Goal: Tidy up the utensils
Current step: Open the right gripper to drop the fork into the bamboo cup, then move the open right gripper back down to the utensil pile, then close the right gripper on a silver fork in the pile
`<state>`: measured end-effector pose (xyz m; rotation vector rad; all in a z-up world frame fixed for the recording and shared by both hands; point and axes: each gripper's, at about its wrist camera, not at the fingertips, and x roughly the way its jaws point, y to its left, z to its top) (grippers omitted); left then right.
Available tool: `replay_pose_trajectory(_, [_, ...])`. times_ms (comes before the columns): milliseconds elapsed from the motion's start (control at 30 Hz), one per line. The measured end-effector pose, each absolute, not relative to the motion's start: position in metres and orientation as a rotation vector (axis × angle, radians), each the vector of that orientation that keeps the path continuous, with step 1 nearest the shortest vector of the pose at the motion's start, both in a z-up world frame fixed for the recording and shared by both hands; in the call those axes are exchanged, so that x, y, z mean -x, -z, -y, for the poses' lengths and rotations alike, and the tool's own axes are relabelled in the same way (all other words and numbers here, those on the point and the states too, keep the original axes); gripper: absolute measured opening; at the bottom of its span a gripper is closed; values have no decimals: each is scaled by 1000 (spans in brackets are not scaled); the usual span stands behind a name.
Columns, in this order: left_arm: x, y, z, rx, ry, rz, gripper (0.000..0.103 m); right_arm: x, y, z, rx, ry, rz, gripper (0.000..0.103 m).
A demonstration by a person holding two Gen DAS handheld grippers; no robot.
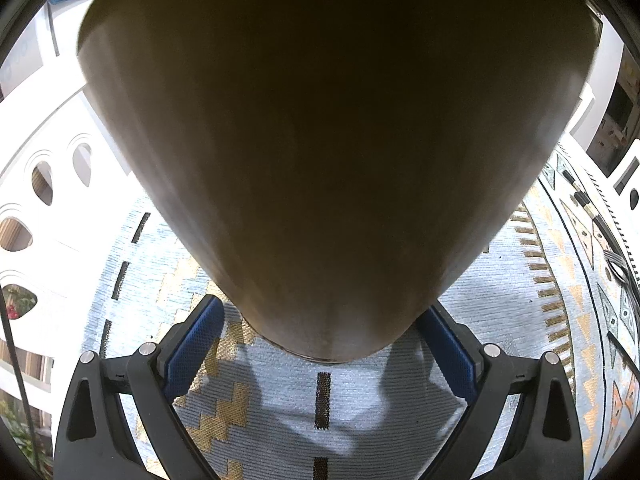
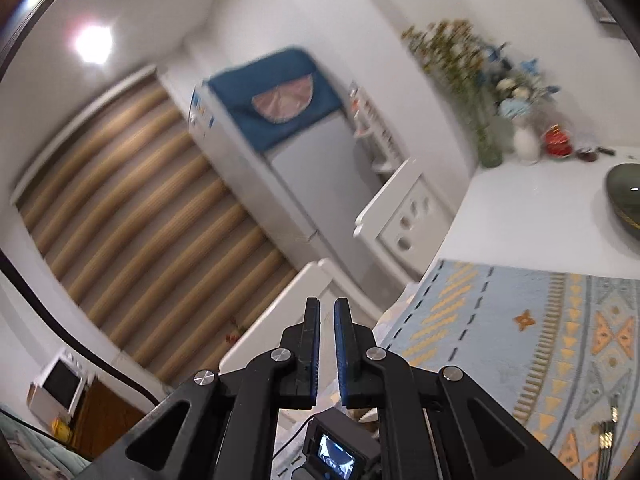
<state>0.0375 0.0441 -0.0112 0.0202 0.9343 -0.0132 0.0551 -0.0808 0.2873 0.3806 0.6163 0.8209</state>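
While you are clamping the left gripper (image 1: 325, 320) on the tan holder (image 1: 320, 140), its jaws are standing wide, with the blue pads (image 1: 200, 340) pressing on either side of the holder's near end. It is sitting just above the patterned cloth (image 1: 492, 300) and filling most of the left wrist view, so I cannot tell whether its base is resting on the cloth. Its wall is looking smooth, stiff and probably slippery, so I judge a firm grip low on the body to be the safest.

On your other side, the right gripper (image 2: 327, 304) is hanging off the edge of the tabletop (image 2: 540, 216), jaws almost together and gripping nothing. A little further off, at the lower right edge of the right wrist view, the utensils (image 2: 606, 436) are lying in a bunch on the cloth. They are looking thin, rigid and light, and likely to slide. Taking one across the middle of its handle seems best. Beyond them a green dish (image 2: 628, 196) is sitting on the bare tabletop.
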Motion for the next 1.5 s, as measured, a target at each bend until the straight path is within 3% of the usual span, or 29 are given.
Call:
replay_pose_trajectory(67, [-38, 13, -44, -21, 12, -934, 98, -41, -296, 107, -411, -779, -588, 14])
replay_pose_trajectory(167, [-39, 17, -47, -22, 10, -935, 98, -20, -300, 146, -465, -719, -547, 45])
replay_pose_trajectory(200, [-40, 17, -47, -24, 8, -936, 98, -14, -300, 157, -477, -699, -537, 46])
replay_pose_trajectory(800, [-42, 22, -37, -39, -27, -933, 103, 69, -217, 264, -421, -320, -814, 46])
replay_pose_trajectory(1333, [-46, 27, -26, -34, -3, -938, 103, 35, -105, 269, -343, 87, -1139, 46])
replay_pose_trajectory(1500, [-45, 31, -31, -32, -1, -938, 103, 18, -70, 278, -304, 71, -1232, 32])
